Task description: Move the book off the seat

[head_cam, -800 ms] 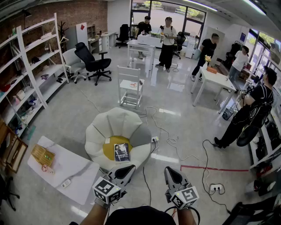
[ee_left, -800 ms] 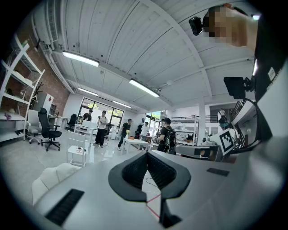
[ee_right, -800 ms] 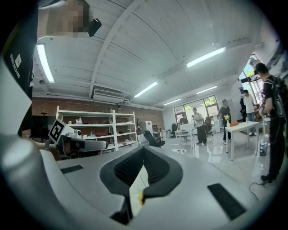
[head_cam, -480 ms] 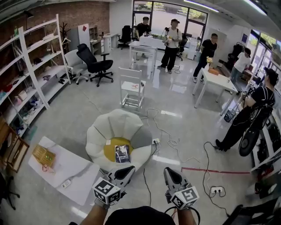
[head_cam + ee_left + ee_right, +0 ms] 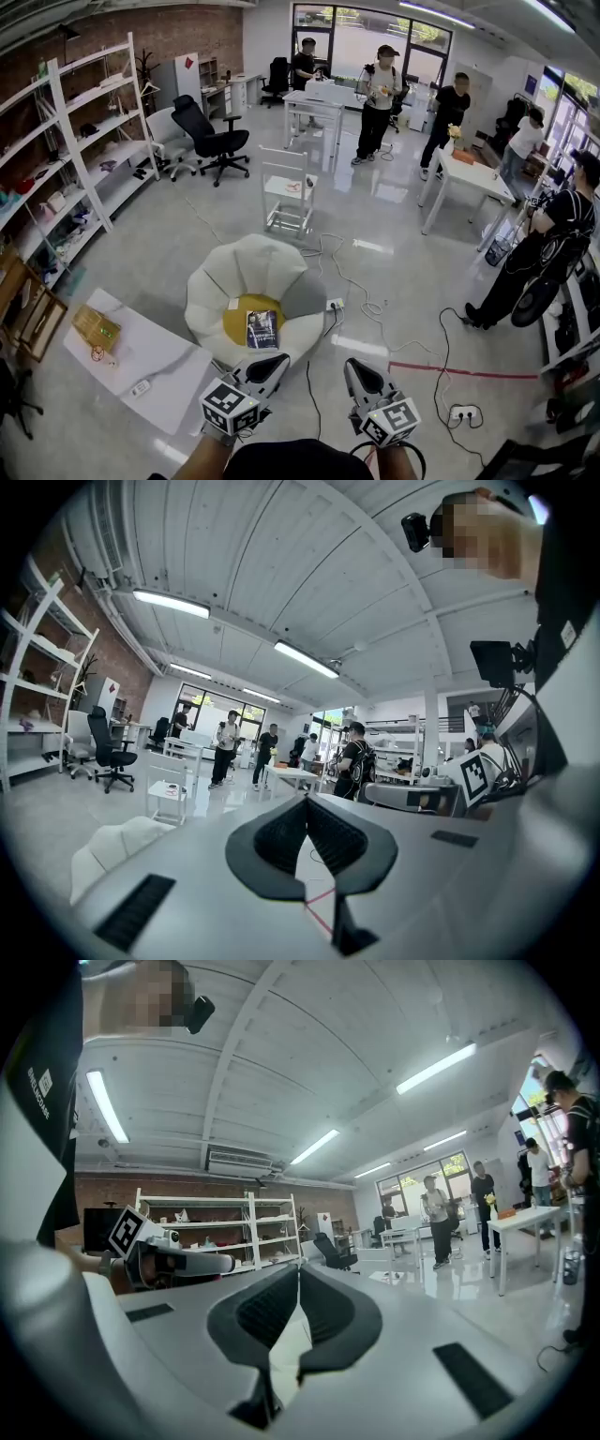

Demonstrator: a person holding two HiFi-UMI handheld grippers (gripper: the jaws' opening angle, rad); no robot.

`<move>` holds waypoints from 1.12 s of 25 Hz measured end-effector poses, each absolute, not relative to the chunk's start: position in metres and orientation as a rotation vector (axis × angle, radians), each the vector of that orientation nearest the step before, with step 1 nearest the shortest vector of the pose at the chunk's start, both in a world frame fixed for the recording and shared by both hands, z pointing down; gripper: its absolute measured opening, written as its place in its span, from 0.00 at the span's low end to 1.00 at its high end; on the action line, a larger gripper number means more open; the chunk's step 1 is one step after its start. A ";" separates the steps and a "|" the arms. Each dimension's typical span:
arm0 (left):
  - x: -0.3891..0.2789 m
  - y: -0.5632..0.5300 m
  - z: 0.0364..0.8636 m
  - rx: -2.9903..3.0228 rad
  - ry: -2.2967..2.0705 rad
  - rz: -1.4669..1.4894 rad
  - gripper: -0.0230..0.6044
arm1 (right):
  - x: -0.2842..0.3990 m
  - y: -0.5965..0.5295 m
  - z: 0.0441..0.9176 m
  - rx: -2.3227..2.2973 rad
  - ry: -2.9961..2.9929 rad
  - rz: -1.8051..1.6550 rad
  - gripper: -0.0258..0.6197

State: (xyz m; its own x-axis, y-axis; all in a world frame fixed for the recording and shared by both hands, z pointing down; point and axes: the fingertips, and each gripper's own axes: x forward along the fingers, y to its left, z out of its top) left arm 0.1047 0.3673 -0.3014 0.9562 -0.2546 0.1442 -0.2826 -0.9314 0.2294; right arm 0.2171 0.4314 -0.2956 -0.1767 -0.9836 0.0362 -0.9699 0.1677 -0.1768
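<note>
Shows left gripper with fingers pressed together, empty; right gripper likewise; book flat on seat just beyond left fingertips, untouched.

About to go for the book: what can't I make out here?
- Head view: book cover print too small to read.
- Left gripper view: book hidden behind the left tool; only the seat edge shows.
- Right gripper view: seat and book outside the frame.
- Head view: left tool covers the seat's near rim.
</note>
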 end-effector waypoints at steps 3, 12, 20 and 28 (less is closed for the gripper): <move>0.114 0.376 -0.296 2.858 -0.428 0.175 0.04 | 0.228 0.440 -0.290 -1.942 2.349 -0.248 0.07; 0.123 0.390 -0.284 2.834 -0.494 0.204 0.04 | 0.242 0.448 -0.281 -1.902 2.389 -0.260 0.07; 0.118 0.366 -0.270 2.811 -0.508 0.203 0.04 | 0.239 0.427 -0.271 -1.904 2.401 -0.276 0.07; 0.108 0.320 -0.271 2.802 -0.493 0.185 0.04 | 0.230 0.387 -0.270 -1.927 2.384 -0.295 0.07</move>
State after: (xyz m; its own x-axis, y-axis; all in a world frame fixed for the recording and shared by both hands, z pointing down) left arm 0.1078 0.3204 -0.2709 0.9331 -0.3145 0.1742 -0.3515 -0.8996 0.2591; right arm 0.2305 0.3869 -0.2695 -0.2160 -0.9738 0.0719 -0.9619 0.1995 -0.1871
